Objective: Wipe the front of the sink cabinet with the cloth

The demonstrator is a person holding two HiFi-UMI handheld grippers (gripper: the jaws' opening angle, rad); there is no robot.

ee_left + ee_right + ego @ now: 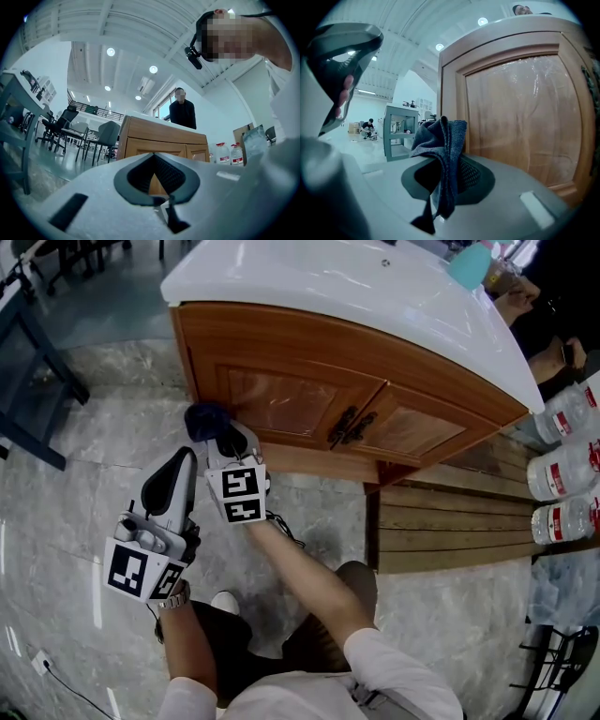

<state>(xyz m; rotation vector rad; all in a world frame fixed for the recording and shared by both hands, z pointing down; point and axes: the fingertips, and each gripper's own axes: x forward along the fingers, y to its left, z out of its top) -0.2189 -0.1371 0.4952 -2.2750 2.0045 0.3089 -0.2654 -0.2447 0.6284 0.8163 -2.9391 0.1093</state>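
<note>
The cloth (pixel 440 150) looks soft, light and limp: it folds over itself and droops from the grip, so it should flatten readily against wood but could bunch up or slip under a hard stroke. A pinch through the gathered middle, as here, seems right, leaving a free wad to rub with. It is dark blue-grey with a fine knitted weave. The right claw (pixel 225 442) is clamped on it, holding it at the lower left corner of the sink cabinet (pixel 309 399), just beside the left door; contact with the wood cannot be confirmed. The left claw (pixel 181 468) hangs back, jaws together on nothing
</note>
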